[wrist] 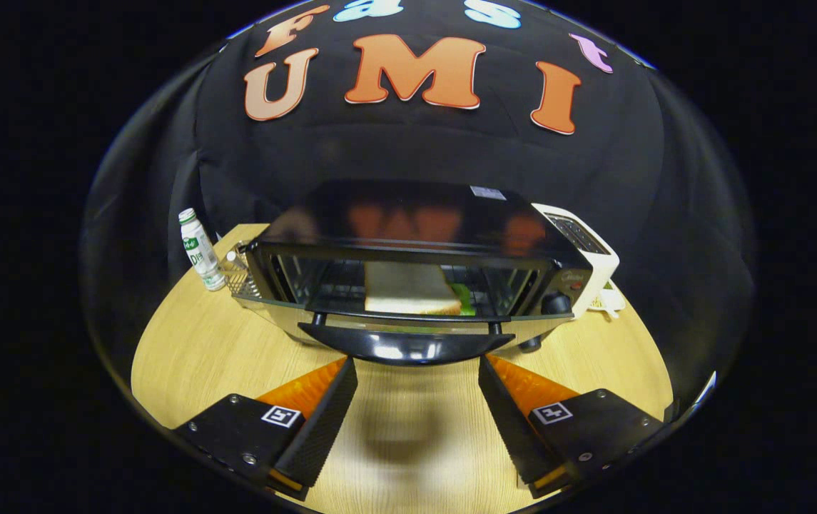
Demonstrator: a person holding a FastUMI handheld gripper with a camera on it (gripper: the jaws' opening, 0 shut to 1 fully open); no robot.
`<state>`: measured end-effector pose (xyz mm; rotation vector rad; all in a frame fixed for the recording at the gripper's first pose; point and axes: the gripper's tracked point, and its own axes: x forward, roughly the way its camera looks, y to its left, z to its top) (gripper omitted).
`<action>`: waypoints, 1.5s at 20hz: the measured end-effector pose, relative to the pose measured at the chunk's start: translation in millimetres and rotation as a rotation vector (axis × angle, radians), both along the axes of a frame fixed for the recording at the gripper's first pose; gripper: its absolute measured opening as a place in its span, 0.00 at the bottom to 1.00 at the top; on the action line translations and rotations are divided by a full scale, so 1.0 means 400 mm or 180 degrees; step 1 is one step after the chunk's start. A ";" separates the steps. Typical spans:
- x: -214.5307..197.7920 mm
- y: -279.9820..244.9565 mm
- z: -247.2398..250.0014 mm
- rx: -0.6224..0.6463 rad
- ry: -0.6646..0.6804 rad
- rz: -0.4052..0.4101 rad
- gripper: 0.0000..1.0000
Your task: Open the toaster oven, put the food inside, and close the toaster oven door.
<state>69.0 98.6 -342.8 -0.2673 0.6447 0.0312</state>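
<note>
The glossy black toaster oven (419,268), door (401,323) lowered, is faced broadside by the spread, empty gripper (418,371); bread (408,289) is seen inside.

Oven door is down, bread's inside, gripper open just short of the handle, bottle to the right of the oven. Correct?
One slip: in the gripper view the bottle stands left of the oven; a toaster is on the right. Door down, bread inside, gripper open near the handle.

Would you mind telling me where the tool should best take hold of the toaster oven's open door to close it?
Probably the door handle, from below and in front: it juts forward as a curved bar just ahead of the open tool, with the door folded down and bread already inside.
</note>
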 end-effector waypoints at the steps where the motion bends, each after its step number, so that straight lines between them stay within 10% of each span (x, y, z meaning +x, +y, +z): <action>1: 0.016 0.001 0.006 0.0001 -0.0024 0.0007 1.00; 13: 0.052 -0.029 0.096 0.0091 -0.0226 -0.0045 1.00; 30: -0.094 -0.216 0.922 0.0377 -0.1748 -0.0058 1.00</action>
